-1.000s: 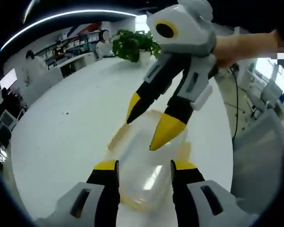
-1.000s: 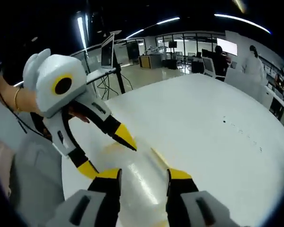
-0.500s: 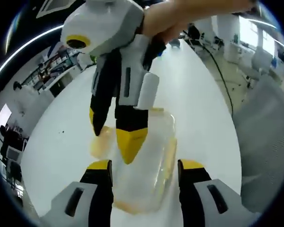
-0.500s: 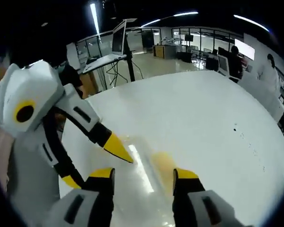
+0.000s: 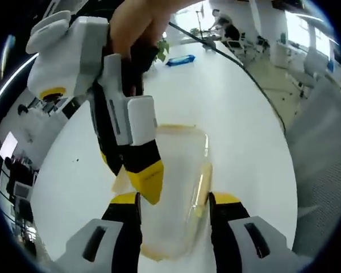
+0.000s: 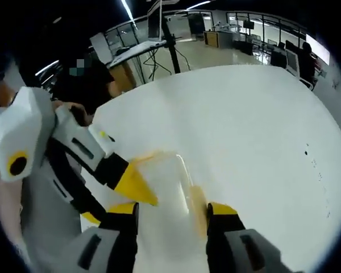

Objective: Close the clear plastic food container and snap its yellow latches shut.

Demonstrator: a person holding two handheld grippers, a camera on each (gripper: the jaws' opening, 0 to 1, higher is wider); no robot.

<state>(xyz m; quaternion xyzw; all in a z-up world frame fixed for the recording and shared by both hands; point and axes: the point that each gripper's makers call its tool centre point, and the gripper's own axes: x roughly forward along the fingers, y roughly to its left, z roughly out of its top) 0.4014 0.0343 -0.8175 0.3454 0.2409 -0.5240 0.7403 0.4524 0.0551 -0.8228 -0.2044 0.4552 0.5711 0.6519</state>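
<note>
On white table (image 5: pixel 238 114), clear food container (image 5: pixel 173 187) lying between spread jaws of left gripper (image 5: pixel 173 200); right gripper (image 5: pixel 137 181) pressing down at its left edge, jaw spacing unclear there; yellow latch (image 5: pixel 201 187) along right side; in right gripper view, right gripper (image 6: pixel 171 207) standing open over container (image 6: pixel 165 193), left gripper (image 6: pixel 122 193) just beside; since half-second ago, right gripper sinking lower, nearer left gripper.

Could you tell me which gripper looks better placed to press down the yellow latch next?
Probably the right gripper: in the left gripper view its yellow tips are down at one long edge of the clear container. The left gripper sits open at the container's near end, beside the yellow latch along the opposite edge.
</note>
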